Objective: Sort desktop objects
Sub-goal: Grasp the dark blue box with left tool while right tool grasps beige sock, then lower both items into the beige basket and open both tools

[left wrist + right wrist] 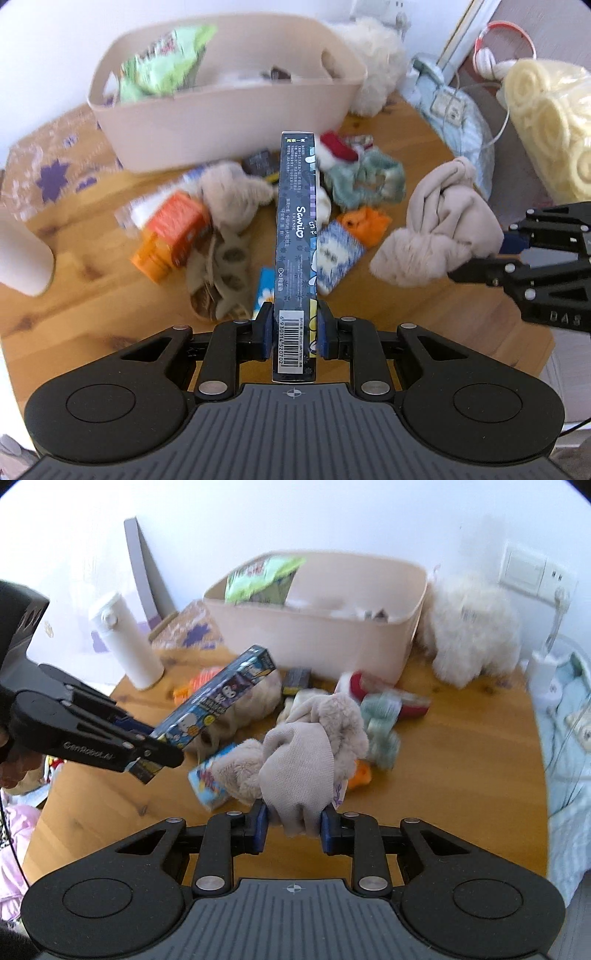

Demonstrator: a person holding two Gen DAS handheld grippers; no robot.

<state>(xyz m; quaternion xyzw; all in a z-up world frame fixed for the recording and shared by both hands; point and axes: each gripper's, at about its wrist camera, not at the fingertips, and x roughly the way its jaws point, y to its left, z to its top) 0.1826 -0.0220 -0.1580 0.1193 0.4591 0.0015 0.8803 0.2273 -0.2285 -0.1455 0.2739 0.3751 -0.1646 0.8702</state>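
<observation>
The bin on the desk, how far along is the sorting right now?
Started, far from finished. The bin already holds a green snack bag and a few other items. In hand: the left hand-held gripper clamps a long blue box, and the right hand-held gripper grips a beige cloth bundle. Left: a pile on the table, including an orange packet and a teal scrunchie.

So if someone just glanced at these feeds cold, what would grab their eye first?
Probably the long dark cartoon box clamped upright in the left gripper, filling the middle of that view. Next, the bundled beige cloth pinched in the right gripper, lifted above the wooden table. Behind both sit a jumble of socks and packets and the cream bin with a green snack bag.
</observation>
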